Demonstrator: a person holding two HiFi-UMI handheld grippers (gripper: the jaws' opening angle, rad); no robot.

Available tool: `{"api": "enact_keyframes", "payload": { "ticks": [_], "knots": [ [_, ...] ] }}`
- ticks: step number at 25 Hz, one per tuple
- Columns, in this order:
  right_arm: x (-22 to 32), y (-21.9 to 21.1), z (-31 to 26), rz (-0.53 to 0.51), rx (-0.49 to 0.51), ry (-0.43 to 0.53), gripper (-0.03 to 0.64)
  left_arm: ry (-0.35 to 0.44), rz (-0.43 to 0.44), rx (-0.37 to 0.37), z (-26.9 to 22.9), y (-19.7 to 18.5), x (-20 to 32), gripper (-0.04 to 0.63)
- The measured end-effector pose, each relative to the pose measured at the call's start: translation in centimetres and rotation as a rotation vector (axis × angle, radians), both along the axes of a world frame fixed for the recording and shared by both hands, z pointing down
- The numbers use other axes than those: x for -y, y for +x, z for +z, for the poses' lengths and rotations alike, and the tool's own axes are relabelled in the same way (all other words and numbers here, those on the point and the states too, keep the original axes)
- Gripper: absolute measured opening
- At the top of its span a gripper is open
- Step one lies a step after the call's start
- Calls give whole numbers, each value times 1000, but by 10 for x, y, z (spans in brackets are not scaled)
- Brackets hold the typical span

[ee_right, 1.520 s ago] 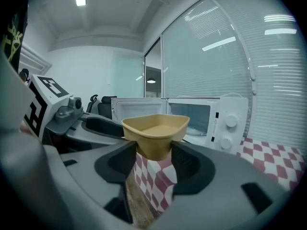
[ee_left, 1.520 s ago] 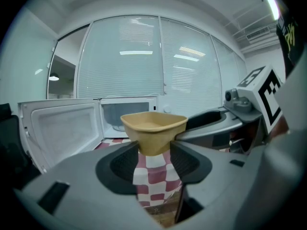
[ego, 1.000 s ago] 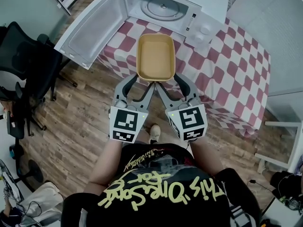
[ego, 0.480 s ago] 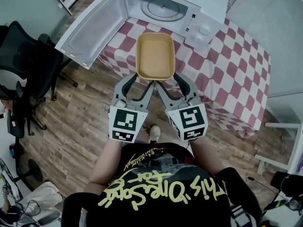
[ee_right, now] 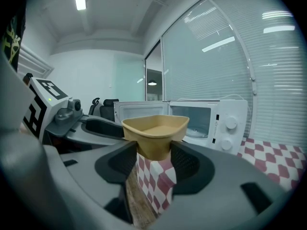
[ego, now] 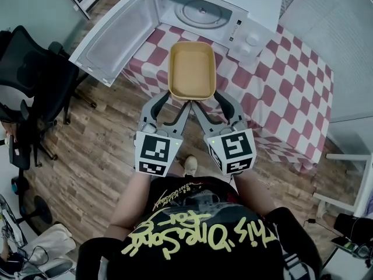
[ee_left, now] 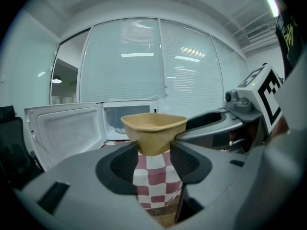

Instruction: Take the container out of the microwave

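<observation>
- Your left gripper (ee_left: 153,161) has its ribbed black pads (ee_left: 125,163) pressed onto one near corner of the container (ee_left: 153,128). Your right gripper (ee_right: 154,163) clamps the other near corner.
- The container is a tan, matte tray with rounded corners and flared walls, held outside the microwave (ego: 256,7), over the table's near edge.
- The white microwave's door (ego: 113,37) stands wide open, showing the glass turntable (ego: 201,9).
- A red-and-white checked tablecloth (ego: 282,95) covers the table, above a wood-plank floor (ego: 93,150). A black office chair (ego: 29,69) stands to the left.
</observation>
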State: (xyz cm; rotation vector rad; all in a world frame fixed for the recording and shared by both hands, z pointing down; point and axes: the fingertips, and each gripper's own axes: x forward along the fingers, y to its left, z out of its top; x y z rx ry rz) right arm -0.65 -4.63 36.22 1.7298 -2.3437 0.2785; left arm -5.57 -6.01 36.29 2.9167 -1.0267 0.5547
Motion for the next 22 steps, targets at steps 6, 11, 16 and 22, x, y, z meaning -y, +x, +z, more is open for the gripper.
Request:
{"api": "enact_keyframes", "payload": {
  "ticks": [6,11,16,22],
  "knots": [
    [1,2,1,2,6,-5,227,0,0,7,0,2,1,210],
    [0,4,4,5,8,-6,227,-3,2,9,3,5,1,210],
    [-2,6,3,8,10,-2,227,0,2,14,3,6,-1,210],
    [-2,5,2,3,11,1,227,2,-5,14,2,5,-1,210]
  ]
}}
